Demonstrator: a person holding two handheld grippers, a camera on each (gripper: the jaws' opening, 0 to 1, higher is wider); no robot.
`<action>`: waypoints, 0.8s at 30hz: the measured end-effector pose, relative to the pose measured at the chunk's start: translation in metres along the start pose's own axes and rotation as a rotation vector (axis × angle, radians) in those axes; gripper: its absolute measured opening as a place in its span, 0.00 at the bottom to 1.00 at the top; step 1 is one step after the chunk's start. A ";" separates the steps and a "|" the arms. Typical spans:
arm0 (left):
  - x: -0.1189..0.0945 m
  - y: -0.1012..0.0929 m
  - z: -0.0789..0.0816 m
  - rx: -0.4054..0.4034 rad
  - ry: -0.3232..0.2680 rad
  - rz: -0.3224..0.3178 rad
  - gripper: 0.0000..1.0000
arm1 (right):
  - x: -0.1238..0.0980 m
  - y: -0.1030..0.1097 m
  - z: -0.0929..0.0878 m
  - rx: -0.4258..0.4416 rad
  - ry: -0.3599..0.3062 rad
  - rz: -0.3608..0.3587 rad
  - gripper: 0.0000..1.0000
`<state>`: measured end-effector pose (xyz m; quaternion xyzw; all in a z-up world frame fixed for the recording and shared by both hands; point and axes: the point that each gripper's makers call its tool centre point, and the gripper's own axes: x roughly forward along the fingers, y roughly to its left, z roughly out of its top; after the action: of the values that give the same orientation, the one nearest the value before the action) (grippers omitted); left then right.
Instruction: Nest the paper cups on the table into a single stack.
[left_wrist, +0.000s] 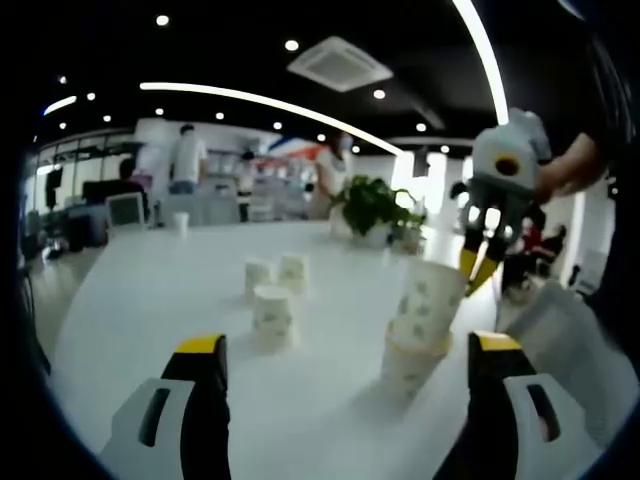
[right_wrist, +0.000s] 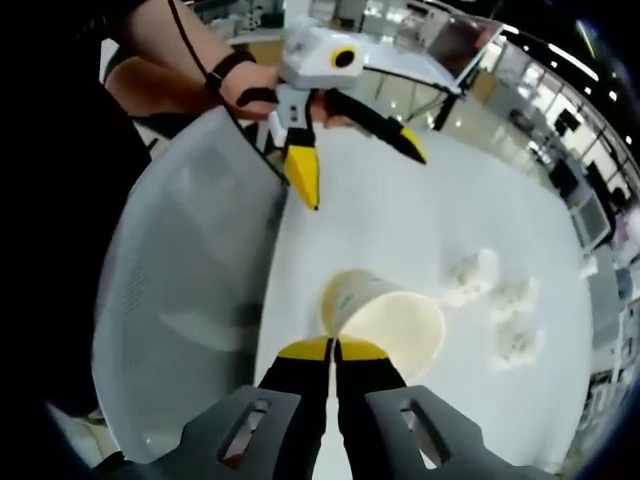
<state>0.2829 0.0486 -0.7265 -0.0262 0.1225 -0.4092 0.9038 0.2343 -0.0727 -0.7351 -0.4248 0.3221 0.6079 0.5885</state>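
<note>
The right gripper (left_wrist: 480, 268) has its jaws pinched together on the rim of a tilted paper cup (left_wrist: 430, 292), leaning over the short stack (left_wrist: 413, 358) on the white table (left_wrist: 150, 290), so its axis needs straightening to seat. The left gripper (right_wrist: 350, 150) hangs nearby, jaws spread and empty; three loose cups (left_wrist: 272, 312) stand further out on the table

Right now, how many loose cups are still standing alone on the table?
3: one nearest, two behind it side by side. The stack is to their right, its top cup pinched by the right gripper. Others may be hidden.
</note>
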 end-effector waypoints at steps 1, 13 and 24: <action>0.000 0.000 0.000 0.000 -0.003 0.001 0.98 | 0.001 0.000 -0.001 -0.005 0.003 0.002 0.00; 0.003 0.001 0.002 0.001 -0.007 0.001 0.98 | 0.006 -0.002 -0.002 -0.017 0.011 0.011 0.00; 0.004 0.000 0.003 -0.001 -0.008 -0.002 0.98 | 0.007 -0.004 0.001 -0.020 -0.020 0.003 0.06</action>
<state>0.2867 0.0455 -0.7249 -0.0286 0.1191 -0.4100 0.9038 0.2384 -0.0679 -0.7405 -0.4240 0.3105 0.6163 0.5865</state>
